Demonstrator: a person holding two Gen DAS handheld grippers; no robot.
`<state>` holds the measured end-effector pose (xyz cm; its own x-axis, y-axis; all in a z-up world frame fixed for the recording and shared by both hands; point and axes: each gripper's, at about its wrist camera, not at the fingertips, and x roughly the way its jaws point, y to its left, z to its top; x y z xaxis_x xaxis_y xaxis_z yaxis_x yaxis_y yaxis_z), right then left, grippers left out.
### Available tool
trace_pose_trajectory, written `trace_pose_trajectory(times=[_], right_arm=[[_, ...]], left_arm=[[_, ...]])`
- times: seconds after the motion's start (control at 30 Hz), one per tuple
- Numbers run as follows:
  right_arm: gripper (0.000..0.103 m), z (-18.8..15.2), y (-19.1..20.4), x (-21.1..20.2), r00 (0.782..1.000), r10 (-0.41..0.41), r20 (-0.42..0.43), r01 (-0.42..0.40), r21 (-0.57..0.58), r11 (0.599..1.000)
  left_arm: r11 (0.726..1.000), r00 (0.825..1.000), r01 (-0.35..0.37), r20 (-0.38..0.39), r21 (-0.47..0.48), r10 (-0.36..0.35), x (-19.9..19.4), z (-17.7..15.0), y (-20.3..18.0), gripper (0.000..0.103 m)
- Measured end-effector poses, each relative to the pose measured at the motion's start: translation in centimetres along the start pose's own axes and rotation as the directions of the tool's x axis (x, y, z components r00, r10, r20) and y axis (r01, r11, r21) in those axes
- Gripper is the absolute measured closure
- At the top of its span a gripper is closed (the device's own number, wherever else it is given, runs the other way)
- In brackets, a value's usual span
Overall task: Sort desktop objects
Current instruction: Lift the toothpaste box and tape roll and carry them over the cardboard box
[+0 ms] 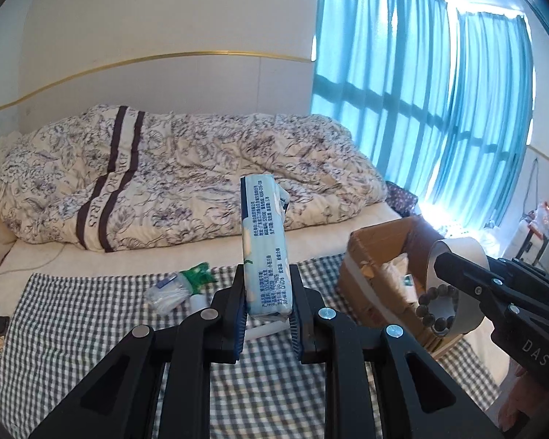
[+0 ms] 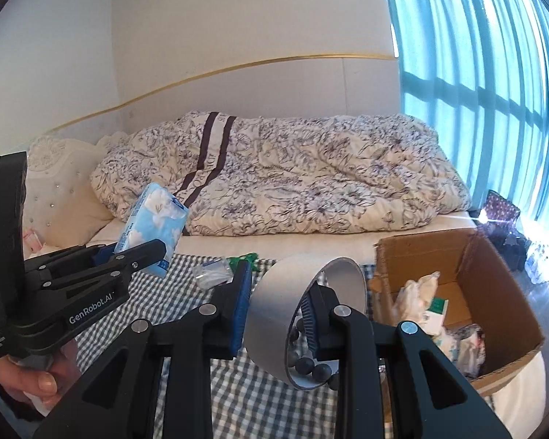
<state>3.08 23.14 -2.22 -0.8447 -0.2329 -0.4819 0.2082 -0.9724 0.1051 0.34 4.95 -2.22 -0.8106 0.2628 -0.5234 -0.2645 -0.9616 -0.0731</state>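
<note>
We saw left hand-held gripper pinching soft, light tissue pack low; right hand-held gripper clamped stiff tape roll wall.

I can't make out the jumbled contents of the cardboard box. The left gripper hides the tissue pack's lower end, and its print is too small to read.

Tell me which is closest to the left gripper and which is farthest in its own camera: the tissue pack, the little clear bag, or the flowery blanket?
1. Tissue pack: clamped in the left gripper.
2. Little clear bag: on the checked cloth, just ahead and left.
3. Flowery blanket: heaped on the bed, far behind.
</note>
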Motion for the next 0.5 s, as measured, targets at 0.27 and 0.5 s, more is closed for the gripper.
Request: trace_pose_trajectory(times=[0.27, 0.5], right_arm=[[0.078, 0.8, -2.3, -2.6, 0.997, -0.069, 0.021, 0.069, 0.011, 0.998], [0.078, 1.5, -4.4, -4.5, 0.991, -0.125, 0.039, 0.124, 0.018, 0.992]], left_arm=[[0.998, 0.998, 0.063, 0.011, 0.024, -0.064, 0.0, 1.0, -2.9, 0.083], [0.991, 0.992, 0.120, 0.029, 0.061, -0.122, 0.5, 2.2, -6.1, 0.083]])
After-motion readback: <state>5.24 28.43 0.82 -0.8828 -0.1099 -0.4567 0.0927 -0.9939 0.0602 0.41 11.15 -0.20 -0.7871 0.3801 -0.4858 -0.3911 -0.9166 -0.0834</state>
